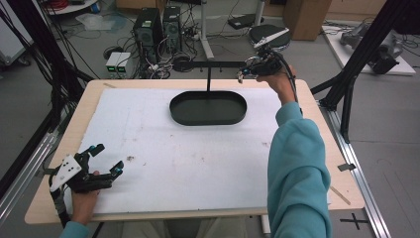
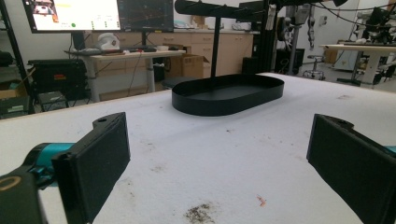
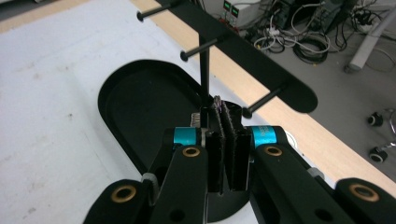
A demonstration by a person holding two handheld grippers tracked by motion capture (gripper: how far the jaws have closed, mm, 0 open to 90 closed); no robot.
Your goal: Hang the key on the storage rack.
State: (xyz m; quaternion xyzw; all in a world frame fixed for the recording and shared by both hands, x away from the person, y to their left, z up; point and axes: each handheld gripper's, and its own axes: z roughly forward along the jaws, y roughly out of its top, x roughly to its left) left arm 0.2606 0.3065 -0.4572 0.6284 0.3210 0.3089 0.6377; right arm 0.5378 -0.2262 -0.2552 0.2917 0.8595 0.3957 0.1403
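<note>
The right gripper (image 3: 227, 140), clenched on something small, perhaps jewellery, nears the stand's pegs (image 3: 264, 100); hanging it needs careful alignment. The left gripper (image 1: 101, 161) rests released.

Even, soft indoor light on the white surface (image 1: 198, 163); faint shadows, no glare; background beyond it slightly blurred.

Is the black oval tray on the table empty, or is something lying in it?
Empty, as far as visible: the black oval tray shows bare floor in the high view; only the stand's post rises from it.
</note>
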